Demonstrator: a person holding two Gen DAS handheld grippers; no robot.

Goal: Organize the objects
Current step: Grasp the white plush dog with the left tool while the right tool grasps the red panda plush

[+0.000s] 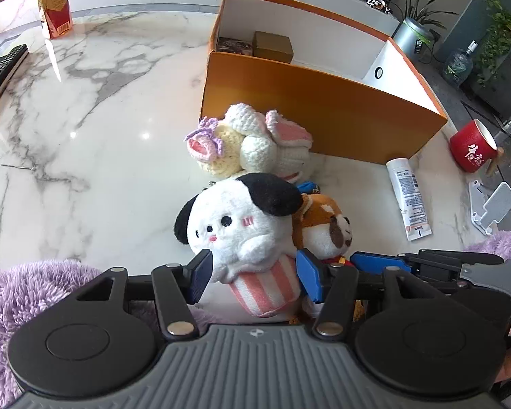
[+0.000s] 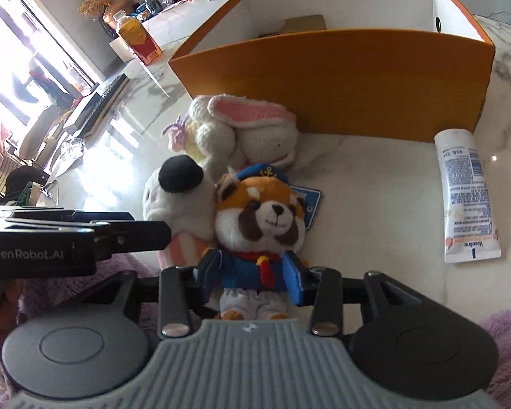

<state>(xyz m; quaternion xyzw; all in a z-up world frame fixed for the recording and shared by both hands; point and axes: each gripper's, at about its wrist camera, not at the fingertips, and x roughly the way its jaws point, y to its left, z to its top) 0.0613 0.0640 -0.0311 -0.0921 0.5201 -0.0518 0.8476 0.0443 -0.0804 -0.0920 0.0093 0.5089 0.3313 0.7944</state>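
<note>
My left gripper (image 1: 255,274) has its blue fingers around the pink-striped base of a white plush dog with black ears (image 1: 242,225), which rests on the marble table. My right gripper (image 2: 253,274) has its fingers against both sides of the blue body of a red panda sailor plush (image 2: 259,218). The two toys lie side by side; the dog plush also shows in the right wrist view (image 2: 180,197), the panda in the left wrist view (image 1: 327,228). A crocheted bunny (image 1: 252,143) lies just behind them, against the orange box (image 1: 323,116).
The orange box holds small boxes (image 1: 272,46) at its far left. A white lotion tube (image 2: 463,197) lies right of the toys. A red cup (image 1: 473,146), a white phone stand (image 1: 490,208), an orange bottle (image 1: 54,6) and a keyboard (image 1: 0,71) stand around the table. Purple fluffy sleeves flank both grippers.
</note>
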